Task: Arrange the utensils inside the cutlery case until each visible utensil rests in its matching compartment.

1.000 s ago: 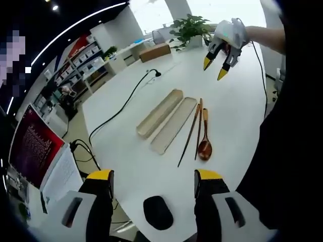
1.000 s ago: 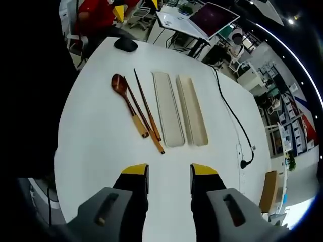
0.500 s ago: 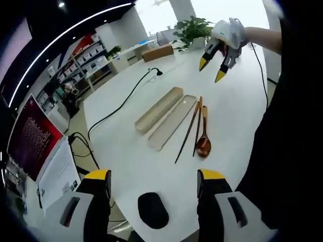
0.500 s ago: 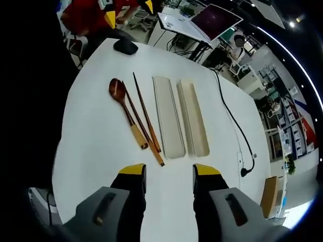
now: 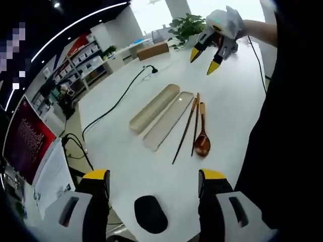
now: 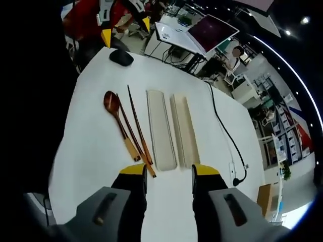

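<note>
On the white round table (image 5: 237,106) lie two beige oblong case halves (image 5: 154,107) (image 5: 168,121) side by side, then two dark wooden chopsticks (image 5: 184,129) and one brown wooden spoon (image 5: 203,137) just beside them. Left claw (image 5: 151,185) and right claw (image 6: 168,174) both gape, holding nothing.

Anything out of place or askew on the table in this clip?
Nothing damaged or spilled. The spoon and chopsticks lie on the table beside the open case and its lid, not inside.
</note>
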A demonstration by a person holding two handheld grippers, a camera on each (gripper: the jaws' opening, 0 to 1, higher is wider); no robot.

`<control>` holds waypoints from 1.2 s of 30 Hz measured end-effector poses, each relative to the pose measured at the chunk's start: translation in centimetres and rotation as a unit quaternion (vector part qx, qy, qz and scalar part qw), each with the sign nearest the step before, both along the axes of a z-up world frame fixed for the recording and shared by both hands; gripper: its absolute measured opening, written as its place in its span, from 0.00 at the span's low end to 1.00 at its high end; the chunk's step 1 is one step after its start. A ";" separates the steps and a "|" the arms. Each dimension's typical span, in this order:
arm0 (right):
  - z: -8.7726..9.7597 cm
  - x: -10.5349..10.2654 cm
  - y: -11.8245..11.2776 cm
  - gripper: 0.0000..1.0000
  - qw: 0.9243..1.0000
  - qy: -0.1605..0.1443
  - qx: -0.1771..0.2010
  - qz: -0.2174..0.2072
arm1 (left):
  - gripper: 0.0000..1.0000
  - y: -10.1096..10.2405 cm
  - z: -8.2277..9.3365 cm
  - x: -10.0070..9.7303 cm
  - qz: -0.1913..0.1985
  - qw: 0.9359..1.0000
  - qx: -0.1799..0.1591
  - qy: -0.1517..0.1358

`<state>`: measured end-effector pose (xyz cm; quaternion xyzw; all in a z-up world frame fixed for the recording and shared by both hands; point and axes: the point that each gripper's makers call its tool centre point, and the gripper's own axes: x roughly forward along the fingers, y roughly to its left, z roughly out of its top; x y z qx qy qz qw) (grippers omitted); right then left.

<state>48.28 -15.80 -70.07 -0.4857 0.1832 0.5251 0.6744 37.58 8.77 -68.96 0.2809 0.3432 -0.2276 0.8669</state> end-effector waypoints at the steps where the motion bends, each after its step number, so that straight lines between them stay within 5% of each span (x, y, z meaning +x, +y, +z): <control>1: -0.1 0.0 0.1 0.32 1.000 0.002 0.001 0.001 | 0.74 -0.2 0.0 0.0 -0.002 1.000 -0.005 -0.001; 4: -0.6 -0.4 0.7 0.26 1.000 0.010 0.000 0.010 | 0.74 -0.4 -0.1 -0.1 -0.006 1.000 -0.006 0.003; 7: -1.3 -0.6 1.2 0.32 1.000 0.024 0.005 0.005 | 0.73 -0.4 0.0 -0.1 -0.007 1.000 -0.006 0.004; 10: -1.0 -0.1 1.4 0.30 1.000 -0.013 -0.002 0.016 | 0.73 -0.5 0.1 -0.2 -0.004 1.000 -0.009 0.001; 17: -1.4 -0.4 1.9 0.29 1.000 -0.008 0.002 0.027 | 0.74 -0.7 -0.4 -0.9 0.007 1.000 -0.012 -0.006; 36: -3.3 -0.7 4.2 0.30 0.998 0.038 0.003 0.057 | 0.72 -0.6 -0.6 -2.2 0.017 1.000 -0.001 0.010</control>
